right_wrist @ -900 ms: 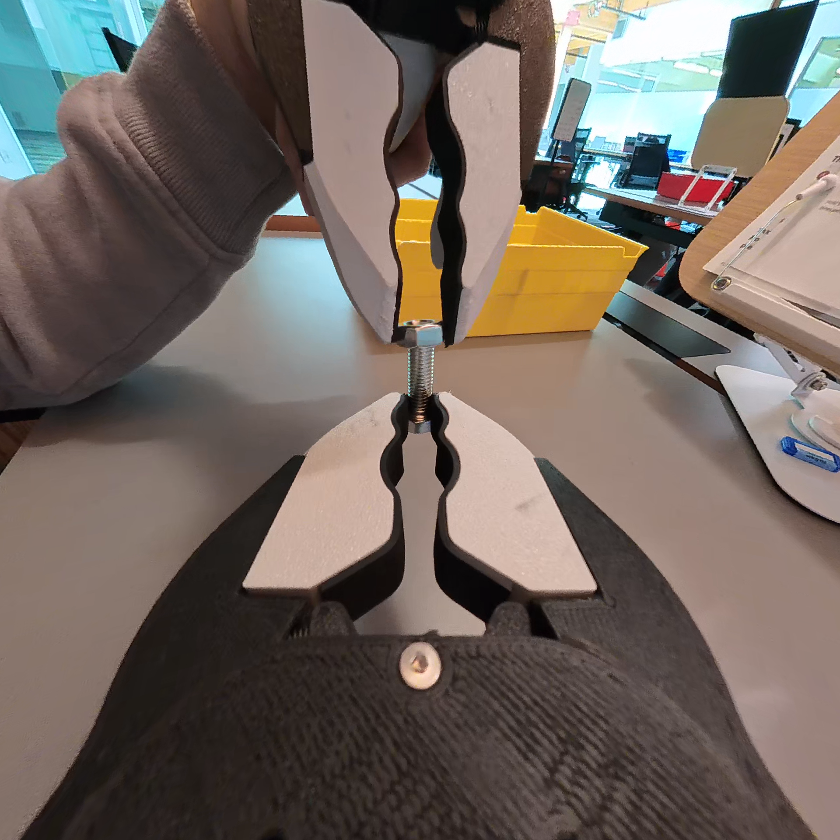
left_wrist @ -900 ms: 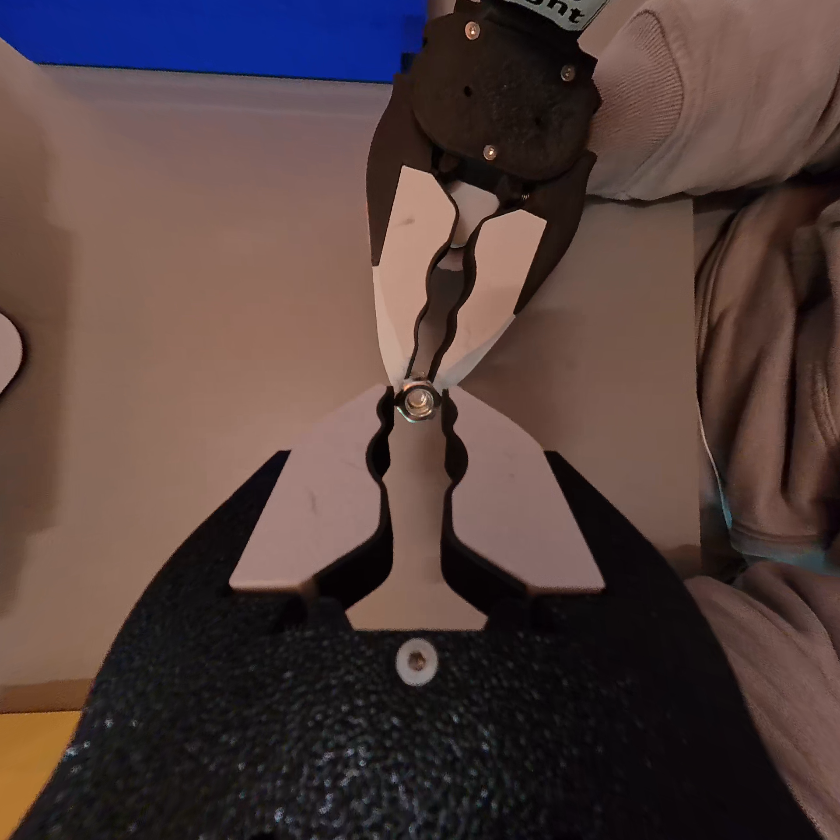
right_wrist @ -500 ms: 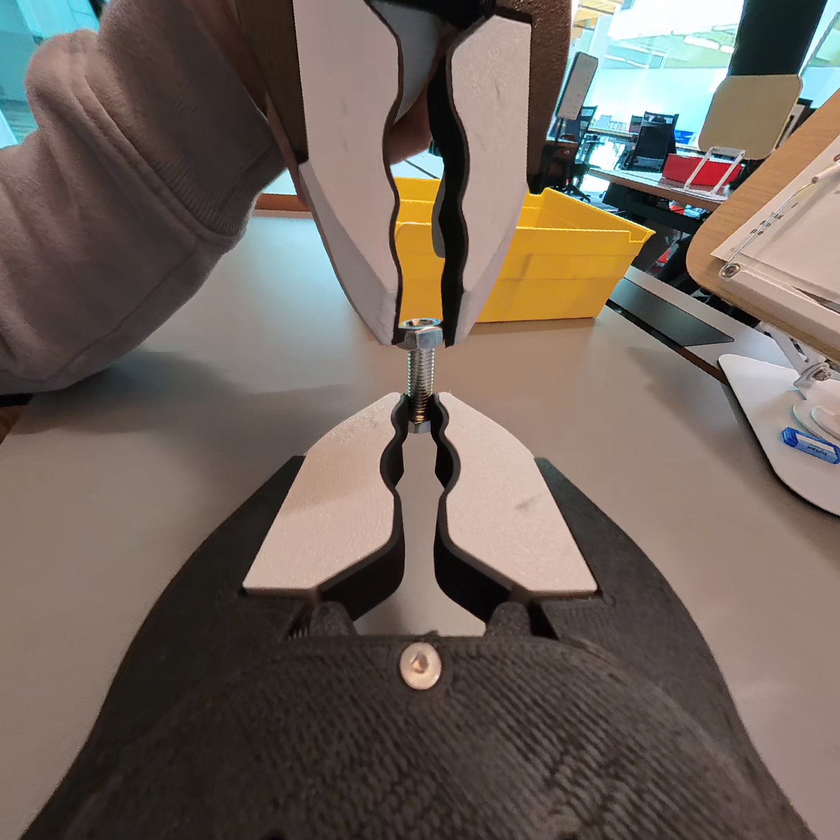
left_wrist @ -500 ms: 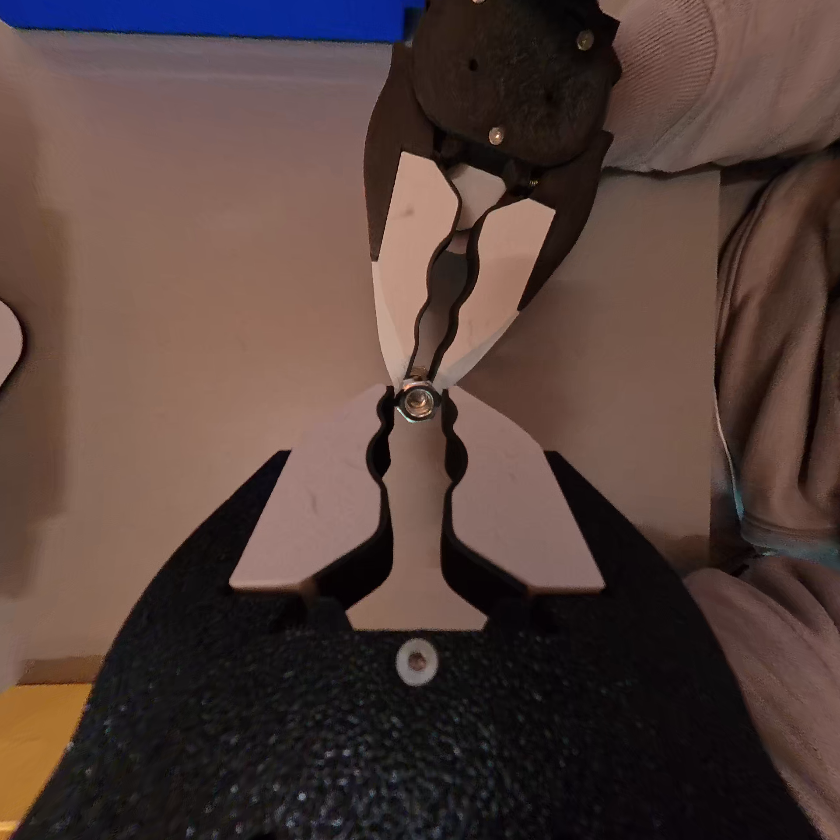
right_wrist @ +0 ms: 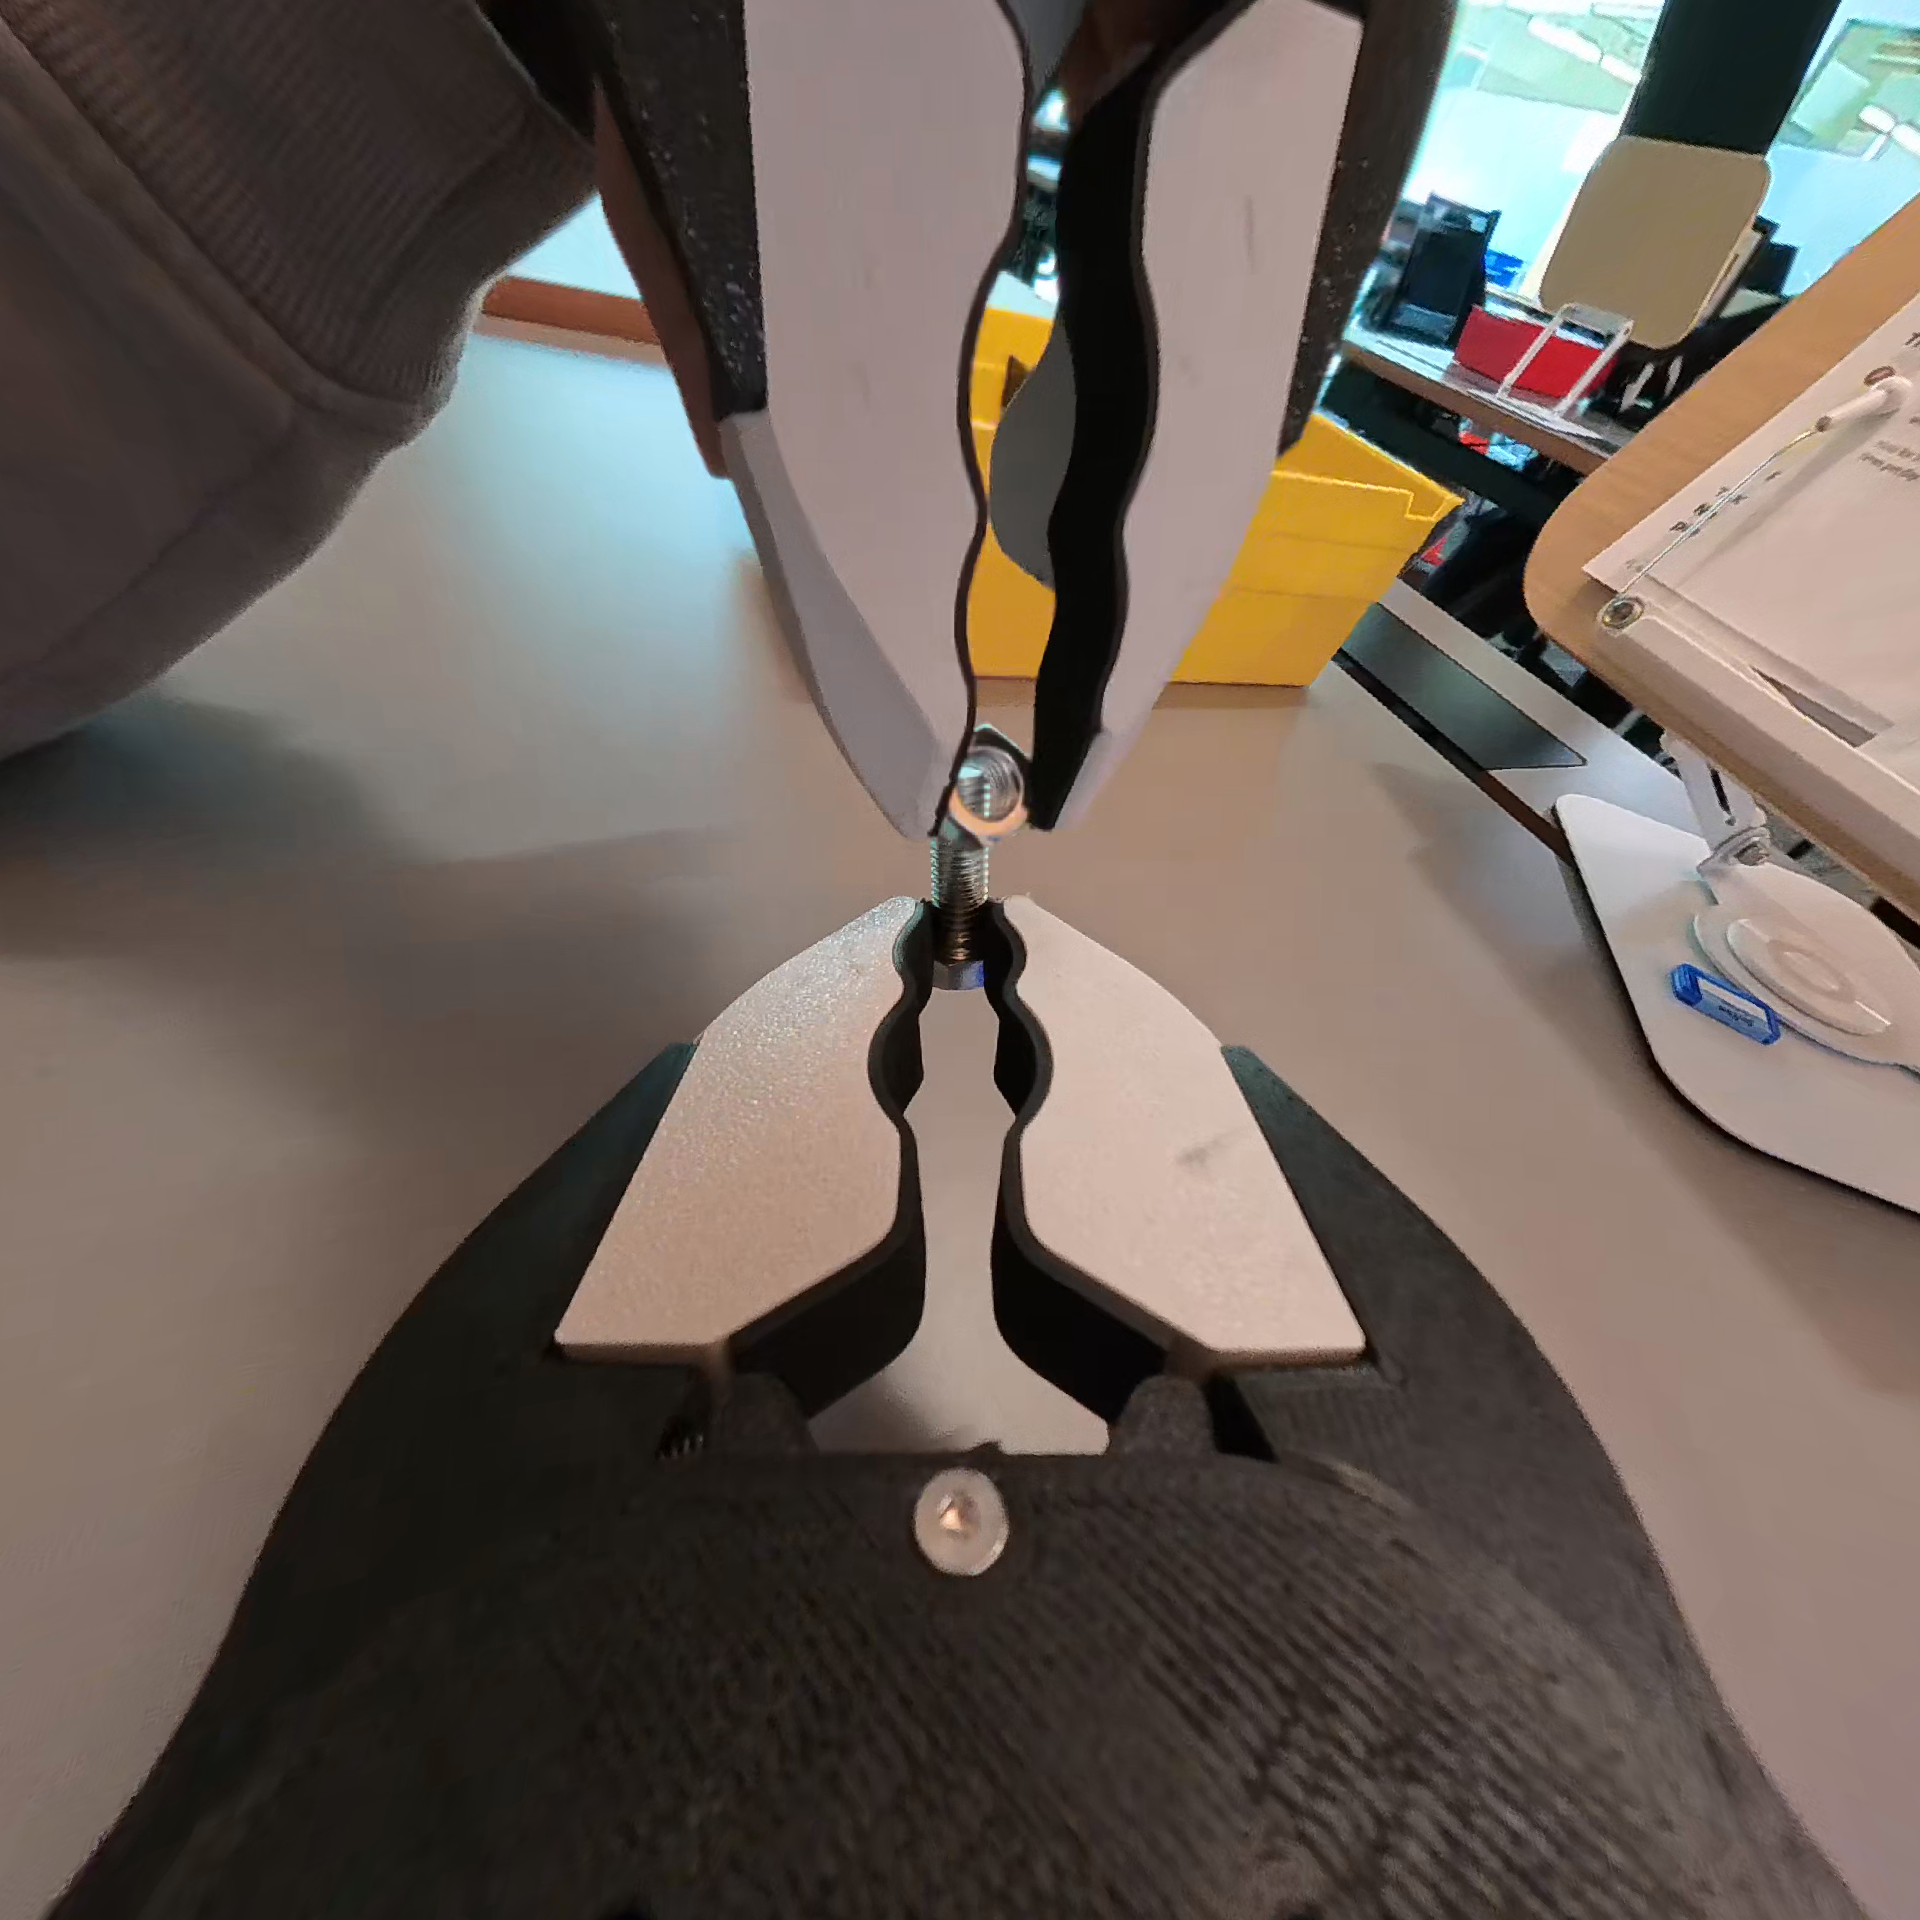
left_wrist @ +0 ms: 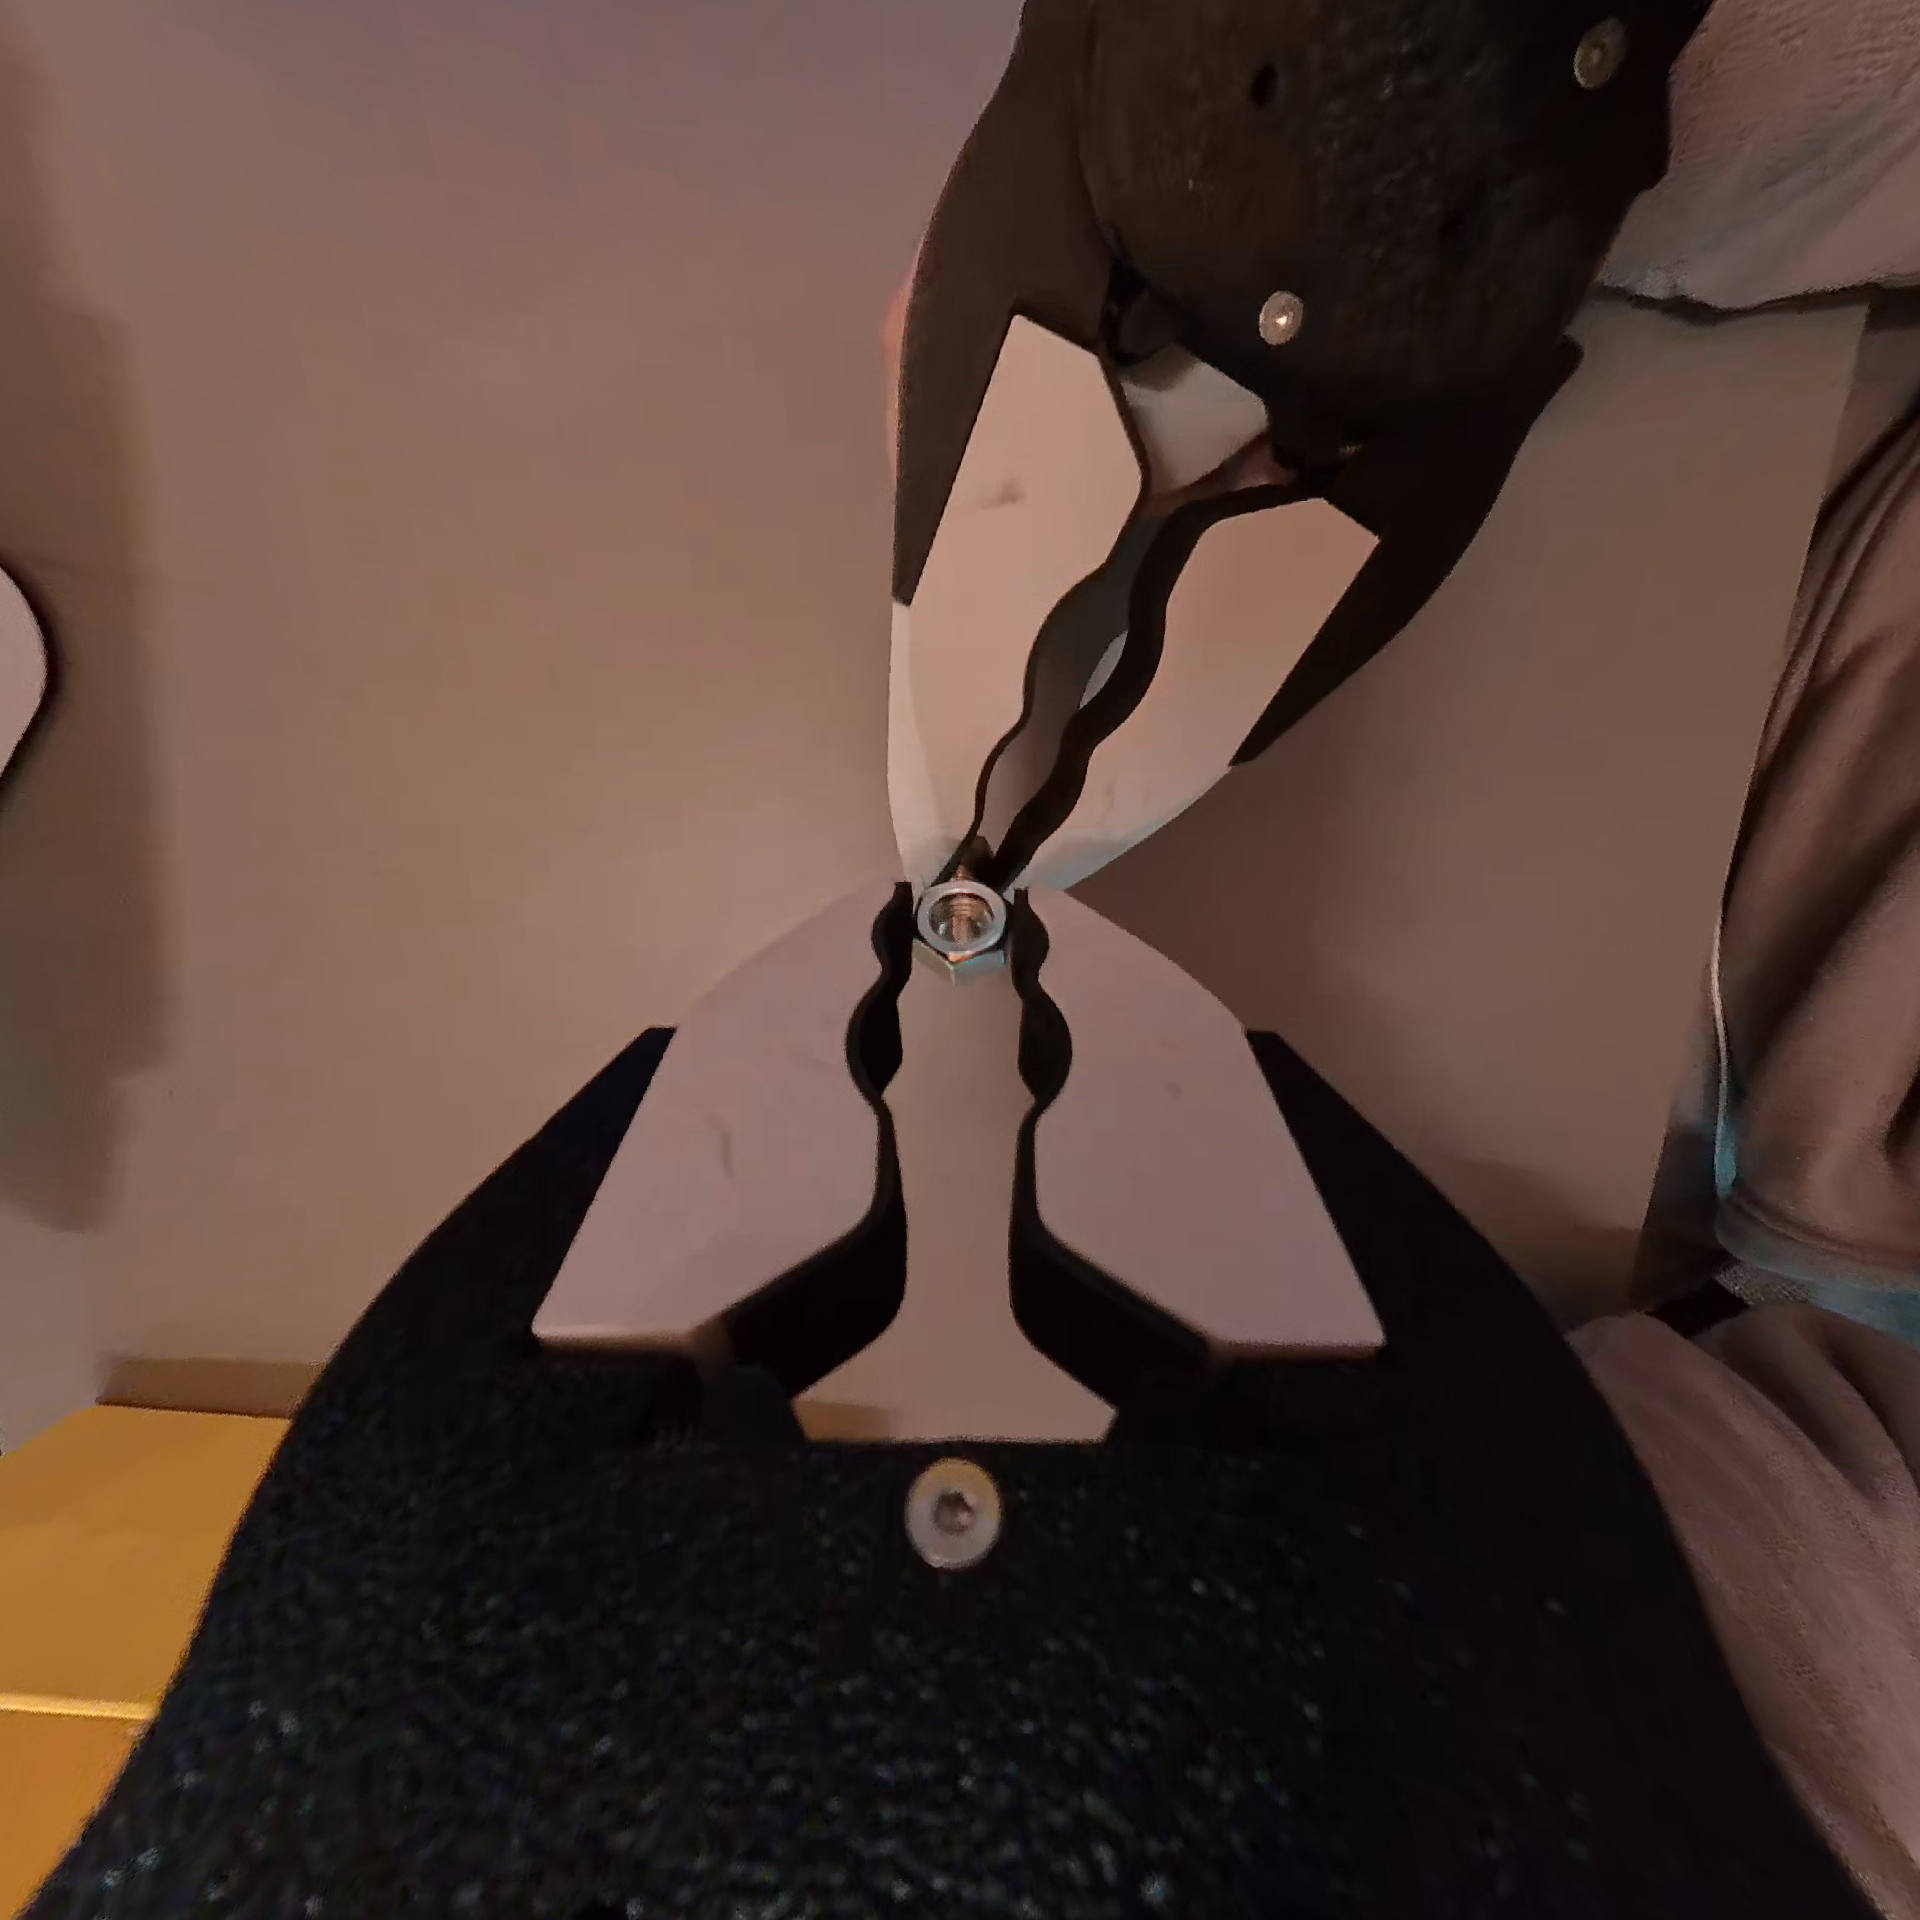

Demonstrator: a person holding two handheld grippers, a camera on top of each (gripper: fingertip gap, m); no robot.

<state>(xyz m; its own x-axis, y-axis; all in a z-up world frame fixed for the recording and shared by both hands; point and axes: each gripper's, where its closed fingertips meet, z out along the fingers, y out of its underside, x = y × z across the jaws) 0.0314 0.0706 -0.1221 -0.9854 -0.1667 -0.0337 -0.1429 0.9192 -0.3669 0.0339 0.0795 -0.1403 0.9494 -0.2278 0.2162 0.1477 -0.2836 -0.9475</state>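
The left tongs are pinching the nut while the right tongs are pinching the bolt above the bench, and keeping both lined up straight is helping the threads catch.

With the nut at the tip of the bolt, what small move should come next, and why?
Probably a small twist of the left tongs, to start the hex nut on the thread. The right tongs grip the bolt by its shank, and its threaded tip shows inside the nut's hole, so the two seem roughly lined up.
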